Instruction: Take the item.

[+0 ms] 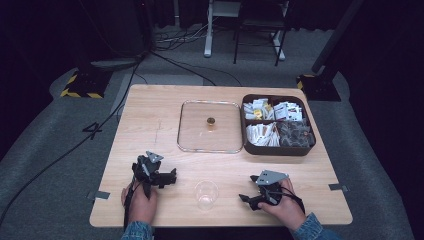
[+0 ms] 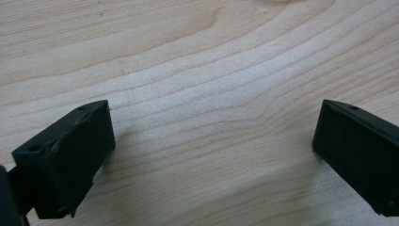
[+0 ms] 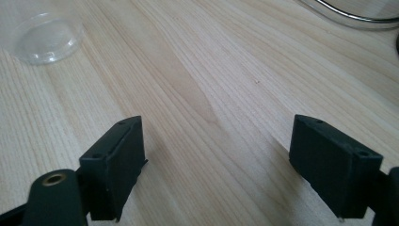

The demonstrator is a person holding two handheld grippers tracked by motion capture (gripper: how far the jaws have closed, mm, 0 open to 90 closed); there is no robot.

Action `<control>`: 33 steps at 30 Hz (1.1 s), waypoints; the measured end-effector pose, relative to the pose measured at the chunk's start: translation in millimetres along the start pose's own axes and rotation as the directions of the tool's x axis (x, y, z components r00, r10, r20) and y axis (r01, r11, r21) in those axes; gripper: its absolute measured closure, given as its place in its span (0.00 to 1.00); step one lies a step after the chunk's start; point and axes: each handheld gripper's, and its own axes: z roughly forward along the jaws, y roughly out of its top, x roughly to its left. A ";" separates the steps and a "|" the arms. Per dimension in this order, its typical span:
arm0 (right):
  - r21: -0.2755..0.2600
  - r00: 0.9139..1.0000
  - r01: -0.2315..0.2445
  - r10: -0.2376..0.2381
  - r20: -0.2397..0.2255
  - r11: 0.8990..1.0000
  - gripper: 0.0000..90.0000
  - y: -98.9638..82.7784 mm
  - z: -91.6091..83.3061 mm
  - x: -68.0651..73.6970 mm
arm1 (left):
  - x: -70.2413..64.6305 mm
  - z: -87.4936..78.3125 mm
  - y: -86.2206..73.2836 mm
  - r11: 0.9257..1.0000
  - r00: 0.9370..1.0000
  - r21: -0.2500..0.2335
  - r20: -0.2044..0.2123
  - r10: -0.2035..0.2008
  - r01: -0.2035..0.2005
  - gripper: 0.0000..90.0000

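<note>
A clear plastic cup (image 1: 206, 194) stands on the wooden table (image 1: 150, 125) near its front edge, between my two grippers. The left gripper (image 1: 172, 176) rests on the table to the cup's left, held by a hand; its jaws stand wide apart over bare wood (image 2: 211, 136). On the cup's right lies the right gripper (image 1: 243, 199), also open, with nothing between its jaws (image 3: 216, 155). The cup (image 3: 47, 37) shows at the upper left of the right gripper view. A clear glass lid (image 1: 210, 126) with a small brass knob (image 1: 211, 120) lies flat mid-table.
A dark brown compartment box (image 1: 278, 148) with several packets and sachets sits to the right of the lid. Tape marks (image 1: 101, 194) sit at the table's front corners. Cables, stands and chair legs occupy the floor behind the table.
</note>
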 end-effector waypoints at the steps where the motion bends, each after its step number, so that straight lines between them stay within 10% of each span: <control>1: -0.001 1.000 0.002 -0.002 -0.004 1.000 0.21 0.2 0.2 -0.5 | 0.0 0.0 0.0 1.000 1.000 0.000 0.000 0.000 0.000 0.00; 19: -0.056 0.997 -0.012 0.008 -0.081 0.998 0.33 33.2 -22.0 0.4 | 0.1 0.2 0.3 1.000 1.000 0.001 0.000 0.002 -0.002 0.00; 33: -0.157 0.997 -0.001 -0.012 -0.078 0.988 0.25 67.9 -36.2 -9.8 | -0.6 0.7 0.6 1.000 1.000 -0.002 -0.003 -0.004 0.004 0.00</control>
